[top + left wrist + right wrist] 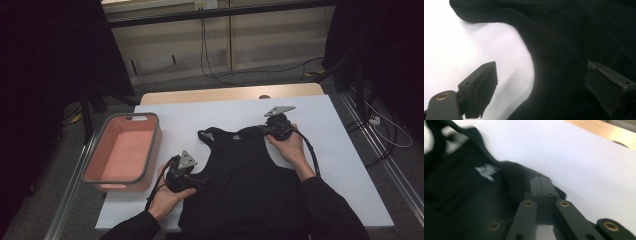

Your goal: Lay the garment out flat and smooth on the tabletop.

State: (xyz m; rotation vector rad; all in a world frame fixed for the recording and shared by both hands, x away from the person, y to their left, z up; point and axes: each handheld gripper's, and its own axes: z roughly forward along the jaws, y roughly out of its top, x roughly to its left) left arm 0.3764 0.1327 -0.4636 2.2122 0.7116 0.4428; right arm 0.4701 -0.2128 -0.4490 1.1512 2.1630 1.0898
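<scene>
The black vest (469, 195) is pinched between the right gripper (541, 187) jaws; its armhole edge is straddled by the spread left gripper (541, 87) jaws.

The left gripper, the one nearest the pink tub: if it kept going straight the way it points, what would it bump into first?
Most likely the black tank top. The left gripper has its jaws open astride the curved armhole edge, one over the white table cover, one over the cloth. Depth is hard to judge.

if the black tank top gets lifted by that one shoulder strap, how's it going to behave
The black tank top would probably drape and sag, since it lies flat and rumples at the strap by the right hand-held gripper. It looks thin, so likely light. Its hem hangs off the white table, so it may slide when pulled.
</scene>
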